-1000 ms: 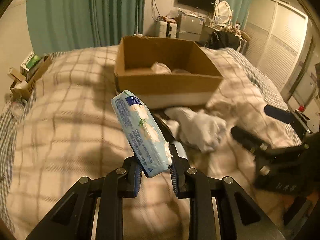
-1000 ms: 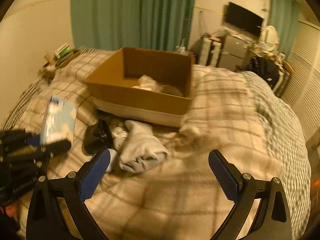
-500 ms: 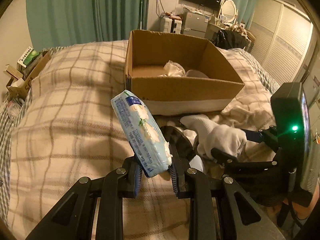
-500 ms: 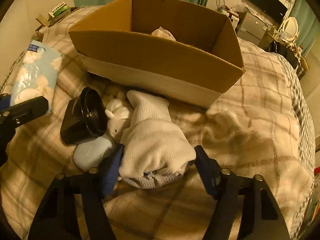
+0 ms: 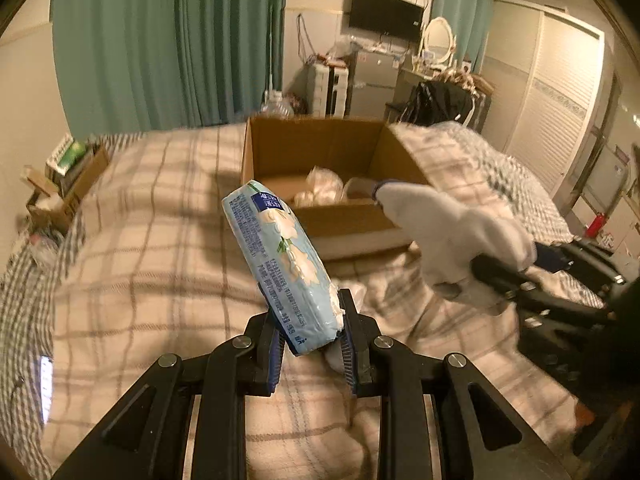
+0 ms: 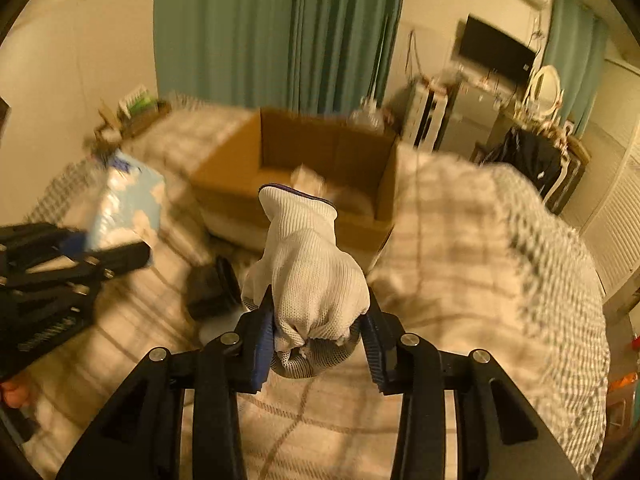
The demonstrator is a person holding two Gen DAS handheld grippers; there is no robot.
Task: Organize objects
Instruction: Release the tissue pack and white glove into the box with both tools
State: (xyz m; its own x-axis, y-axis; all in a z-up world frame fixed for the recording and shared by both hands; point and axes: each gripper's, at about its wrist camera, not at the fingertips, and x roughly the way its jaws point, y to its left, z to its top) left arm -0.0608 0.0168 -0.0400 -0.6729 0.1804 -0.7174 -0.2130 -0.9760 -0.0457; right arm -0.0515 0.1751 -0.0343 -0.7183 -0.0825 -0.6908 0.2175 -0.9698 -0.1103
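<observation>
My left gripper (image 5: 310,330) is shut on a light blue tissue pack (image 5: 280,256) and holds it tilted above the plaid bed; the pack also shows in the right wrist view (image 6: 128,200). My right gripper (image 6: 318,330) is shut on a bundle of white knit gloves (image 6: 310,264), lifted off the bed; the gloves show at the right in the left wrist view (image 5: 452,236). An open cardboard box (image 5: 276,152) stands on the bed ahead of both grippers, with white items inside (image 5: 320,188). It also shows in the right wrist view (image 6: 332,148).
A black round object (image 6: 210,286) and a pale blue item (image 6: 218,326) lie on the bed before the box. The plaid blanket (image 5: 140,240) covers the bed. A cluttered side box (image 5: 68,168) sits far left. Curtains, a TV and wardrobe stand behind.
My right gripper closed on the white gloves and lifted them off the bed toward the box. My left gripper rose with the tissue pack still held.
</observation>
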